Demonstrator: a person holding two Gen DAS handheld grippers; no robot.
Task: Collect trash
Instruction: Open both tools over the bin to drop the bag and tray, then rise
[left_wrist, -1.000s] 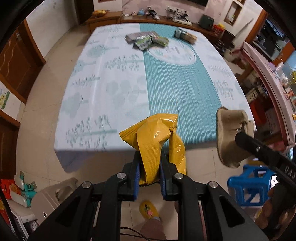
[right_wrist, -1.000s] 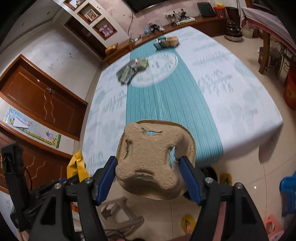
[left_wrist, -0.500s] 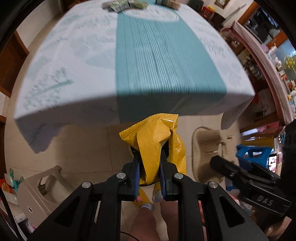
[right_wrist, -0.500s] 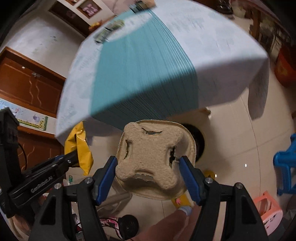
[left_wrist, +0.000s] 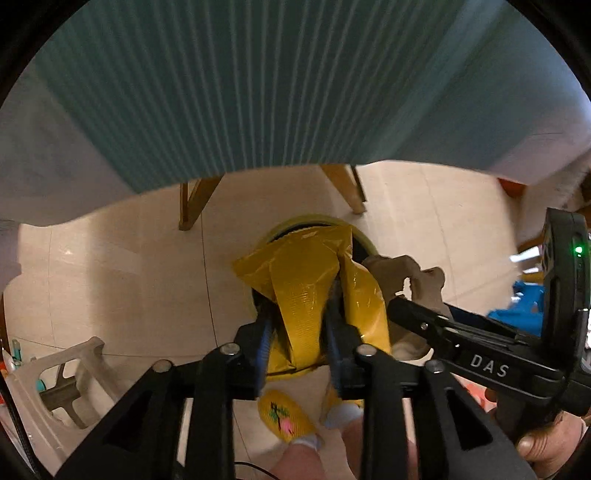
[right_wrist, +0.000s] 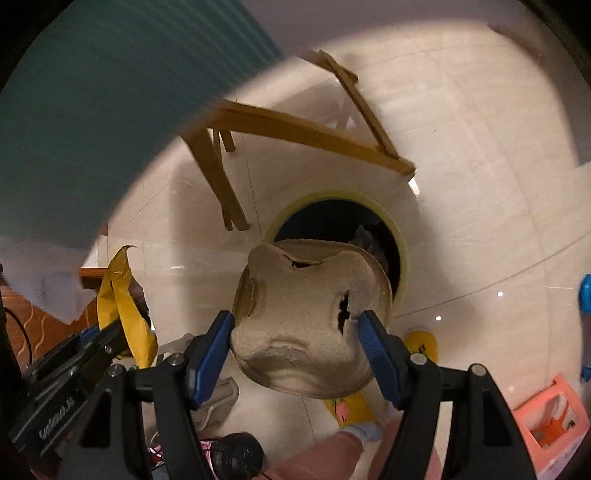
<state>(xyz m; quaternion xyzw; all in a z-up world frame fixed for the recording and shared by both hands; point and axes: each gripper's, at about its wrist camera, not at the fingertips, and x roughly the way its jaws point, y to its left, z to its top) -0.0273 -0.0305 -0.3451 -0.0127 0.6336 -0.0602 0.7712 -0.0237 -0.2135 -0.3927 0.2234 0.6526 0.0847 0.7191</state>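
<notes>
A crumpled yellow snack wrapper (left_wrist: 303, 291) sits between the blue pads of my left gripper (left_wrist: 299, 321), whose jaws are opening; narrow dark gaps show on both sides of it. It hangs over the mouth of a round yellow-rimmed trash bin (left_wrist: 295, 221) on the floor. My right gripper (right_wrist: 295, 325) is shut on a brown pulp cup carrier (right_wrist: 299, 317), held just above the near side of the bin (right_wrist: 402, 254), whose inside is dark. The carrier (left_wrist: 399, 269) also shows to the right of the wrapper.
The teal and white tablecloth (left_wrist: 258, 92) overhangs close above. Wooden table legs (right_wrist: 221, 184) stand behind the bin. A grey plastic stool (left_wrist: 66, 376) is on the left, a blue stool (left_wrist: 517, 314) and a pink crate (right_wrist: 550, 424) on the right. The person's yellow slippers (left_wrist: 284, 413) are below.
Both grippers have dropped from above the table down below its edge, over the bin. The left jaws have spread wider around the wrapper. The right grip on the carrier is unchanged.
</notes>
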